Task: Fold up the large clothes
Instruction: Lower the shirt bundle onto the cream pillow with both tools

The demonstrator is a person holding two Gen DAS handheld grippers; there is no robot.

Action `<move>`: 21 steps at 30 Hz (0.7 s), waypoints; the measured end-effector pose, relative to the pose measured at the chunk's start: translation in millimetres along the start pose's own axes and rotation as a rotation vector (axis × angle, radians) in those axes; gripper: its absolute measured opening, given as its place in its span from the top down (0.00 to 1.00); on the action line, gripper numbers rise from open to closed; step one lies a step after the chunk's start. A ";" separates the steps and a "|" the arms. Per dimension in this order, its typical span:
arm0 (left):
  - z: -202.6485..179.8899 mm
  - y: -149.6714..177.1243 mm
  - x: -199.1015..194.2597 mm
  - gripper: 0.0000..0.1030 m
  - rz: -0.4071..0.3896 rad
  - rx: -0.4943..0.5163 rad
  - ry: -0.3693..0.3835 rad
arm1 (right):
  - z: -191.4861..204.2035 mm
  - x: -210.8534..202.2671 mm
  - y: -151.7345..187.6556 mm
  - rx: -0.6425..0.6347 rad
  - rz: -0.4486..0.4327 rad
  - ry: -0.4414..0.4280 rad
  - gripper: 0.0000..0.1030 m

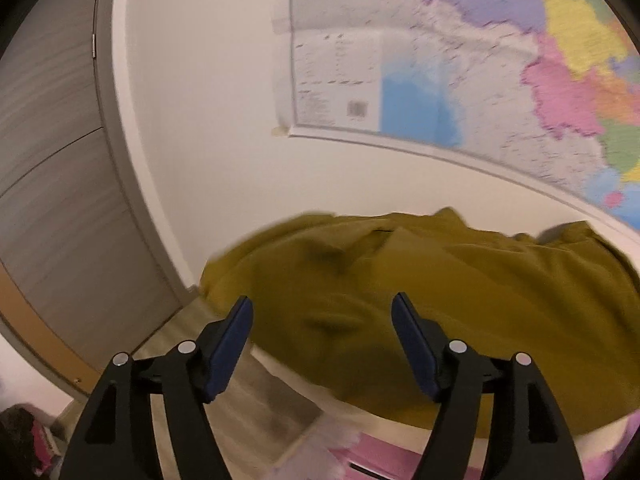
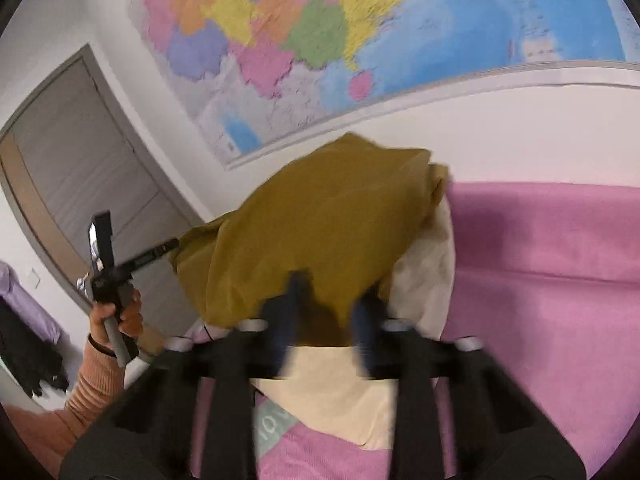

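Note:
An olive-yellow garment (image 1: 420, 292) lies rumpled over a cream surface at the near edge. My left gripper (image 1: 322, 306) is open and empty, its blue-padded fingers just short of the garment's near left part. In the right wrist view the same garment (image 2: 320, 220) is bunched in a mound on a cream pillow (image 2: 344, 392). My right gripper (image 2: 330, 292) is blurred by motion; its jaws stand apart at the mound's near edge, holding nothing that I can see. The left gripper, held in a hand, shows at the left of the right wrist view (image 2: 108, 264).
A pink bedcover (image 2: 552, 288) spreads to the right of the pillow. A large coloured map (image 1: 460, 64) hangs on the white wall behind. A grey door (image 2: 84, 168) stands at the left. Dark clothes (image 2: 24, 352) hang at the far left.

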State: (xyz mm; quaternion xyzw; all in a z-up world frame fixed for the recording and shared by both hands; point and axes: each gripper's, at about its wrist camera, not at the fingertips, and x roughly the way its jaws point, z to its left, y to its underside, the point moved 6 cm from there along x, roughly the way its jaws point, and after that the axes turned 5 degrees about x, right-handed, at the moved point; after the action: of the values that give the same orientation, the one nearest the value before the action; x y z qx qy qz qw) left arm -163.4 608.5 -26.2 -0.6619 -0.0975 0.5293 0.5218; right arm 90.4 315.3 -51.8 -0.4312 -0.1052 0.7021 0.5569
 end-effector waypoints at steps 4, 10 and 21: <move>-23.0 7.3 -12.9 0.33 -0.019 0.038 0.083 | -5.1 -9.2 17.5 0.055 0.035 -0.035 0.94; -70.1 13.2 -14.9 0.31 -0.020 0.089 0.195 | -3.4 2.8 31.2 0.026 0.140 0.028 0.94; -121.1 23.2 -38.3 0.24 -0.070 0.161 0.240 | 3.1 -8.7 26.0 -0.014 0.136 0.069 0.87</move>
State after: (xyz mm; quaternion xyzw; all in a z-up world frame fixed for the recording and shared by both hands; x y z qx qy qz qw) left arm -92.1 501.1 -34.3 -0.6726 -0.0145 0.4339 0.5992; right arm 70.2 299.5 -62.0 -0.4652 -0.0611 0.7223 0.5080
